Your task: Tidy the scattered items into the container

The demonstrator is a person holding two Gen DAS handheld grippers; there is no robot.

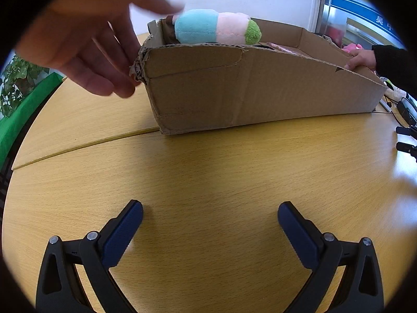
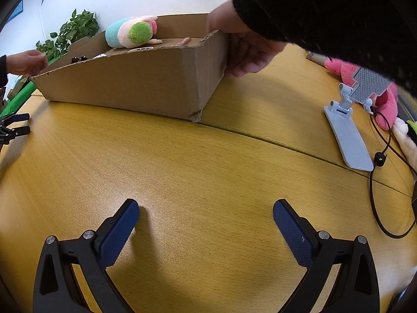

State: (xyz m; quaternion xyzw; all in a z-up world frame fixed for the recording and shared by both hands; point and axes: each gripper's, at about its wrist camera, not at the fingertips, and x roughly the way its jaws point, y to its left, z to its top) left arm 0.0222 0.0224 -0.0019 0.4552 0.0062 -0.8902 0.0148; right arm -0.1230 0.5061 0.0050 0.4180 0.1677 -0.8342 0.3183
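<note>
An open cardboard box (image 1: 260,91) stands on the wooden table ahead of both grippers, also seen in the right wrist view (image 2: 135,86). A plush toy (image 1: 216,27) in blue, pink and green sticks up from its far end (image 2: 130,32). A person's hand (image 1: 86,52) holds one box corner and another hand (image 2: 247,49) holds the opposite end. My left gripper (image 1: 209,212) hangs open over bare table with nothing between its fingers. My right gripper (image 2: 206,211) is open too, over bare table short of the box.
A white phone stand (image 2: 349,120) and a black cable (image 2: 375,182) lie to the right, with a pink plush (image 2: 385,104) behind. A potted plant (image 2: 70,34) and a green panel (image 1: 23,109) sit at the left. The other gripper's black fingers (image 1: 406,138) show at the right edge.
</note>
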